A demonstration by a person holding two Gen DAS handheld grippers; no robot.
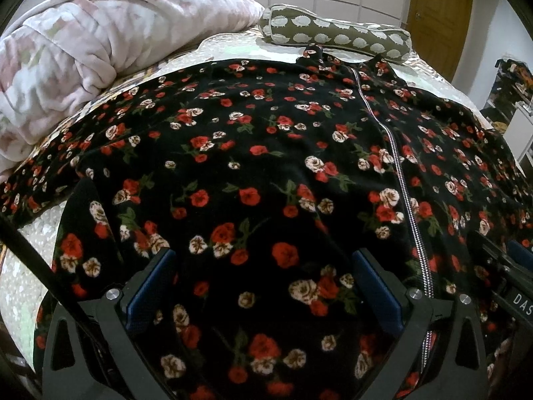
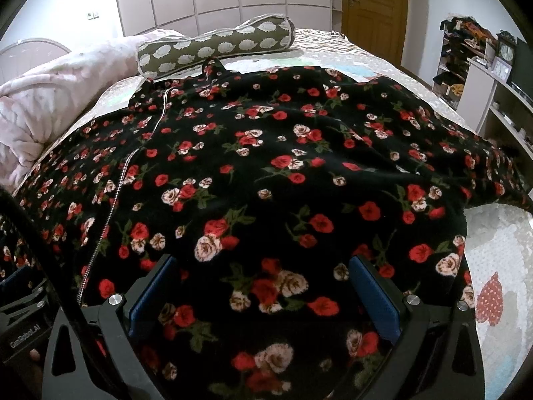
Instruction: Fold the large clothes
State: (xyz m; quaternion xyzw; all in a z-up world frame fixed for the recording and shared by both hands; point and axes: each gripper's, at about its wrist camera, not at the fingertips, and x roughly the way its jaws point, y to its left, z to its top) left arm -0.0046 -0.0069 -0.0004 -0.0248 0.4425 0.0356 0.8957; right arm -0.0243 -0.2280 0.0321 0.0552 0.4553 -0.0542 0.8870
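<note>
A large black garment with red and cream roses point(image 1: 266, 166) lies spread flat on the bed, zipper point(image 1: 399, 180) running down its front. It also fills the right wrist view point(image 2: 266, 173), zipper point(image 2: 113, 200) at the left. My left gripper point(image 1: 263, 260) is open, its blue pads wide apart just above the garment's near hem, left of the zipper. My right gripper point(image 2: 263, 266) is open the same way over the near hem, right of the zipper. Neither holds cloth. The right gripper's body point(image 1: 509, 283) shows at the left view's right edge.
A rolled pink blanket point(image 1: 83, 60) lies at the bed's left. An olive bolster pillow with white hedgehogs point(image 1: 336, 33) lies beyond the collar. The quilted bedspread point(image 2: 493, 266) shows at the right. Shelves point(image 2: 483, 76) stand at the right wall, a wooden door point(image 2: 376, 6) behind.
</note>
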